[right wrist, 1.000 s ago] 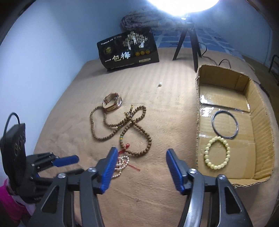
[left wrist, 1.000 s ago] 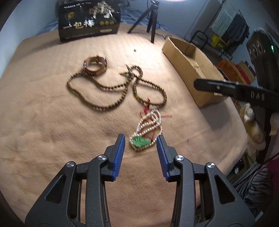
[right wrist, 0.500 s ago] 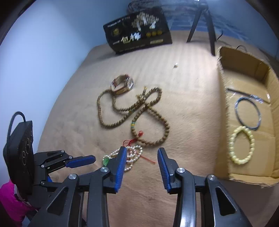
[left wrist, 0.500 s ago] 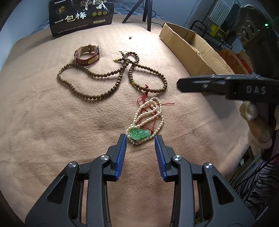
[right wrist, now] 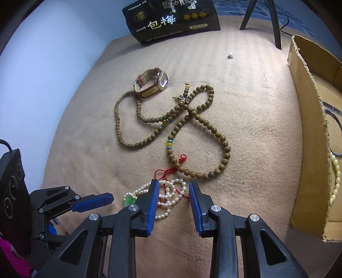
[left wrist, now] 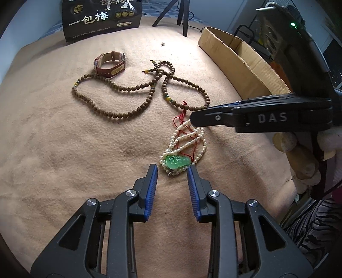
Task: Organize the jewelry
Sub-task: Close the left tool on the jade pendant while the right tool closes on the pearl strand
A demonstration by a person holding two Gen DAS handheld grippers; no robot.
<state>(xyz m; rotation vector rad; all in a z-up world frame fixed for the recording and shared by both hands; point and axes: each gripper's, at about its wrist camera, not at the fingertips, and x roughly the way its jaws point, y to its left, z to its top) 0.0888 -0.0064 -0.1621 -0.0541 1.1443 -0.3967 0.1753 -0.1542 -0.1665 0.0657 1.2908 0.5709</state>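
Straddling the near end of the pearl necklace (left wrist: 185, 142), the left claw (left wrist: 172, 170) stands at a narrow gap, its blue pads (left wrist: 152, 188) to either side of the green pendant (left wrist: 177, 161) and holding nothing. The pendant lies just ahead of the tips, on the tan blanket (left wrist: 53, 139) that covers the surface; whether a table or a bed lies beneath cannot be told.

The right claw (right wrist: 174, 185) is likewise set at a narrow gap and is empty. Its pads (right wrist: 152, 205) flank the coiled pearl strands (right wrist: 171, 196) at the end where the red cord (right wrist: 168, 171) runs out. In the left wrist view this claw (left wrist: 193, 118) enters from the right, seen side-on, with its tip over the far end of the pearls. In the right wrist view the left claw (right wrist: 106, 197) shows at lower left, just beside the pendant (right wrist: 130, 200).

Beyond the pearls lies the brown bead necklace (right wrist: 181, 128), spread in two loops that cross; its nearer loop touches the red cord. Yellow and teal accent beads show along it. At the far side of the left loop a wristwatch (right wrist: 151, 84) with a brown strap stands on edge, touching the beads.

A small pearl stud (right wrist: 229, 56) lies alone farther back. To the right stands an open cardboard box (right wrist: 307, 132); a metal bangle (right wrist: 335, 119) and a pale bead bracelet (right wrist: 335, 171) are partly visible inside. At the back stand a black printed package (right wrist: 171, 20) and tripod legs (right wrist: 275, 21).
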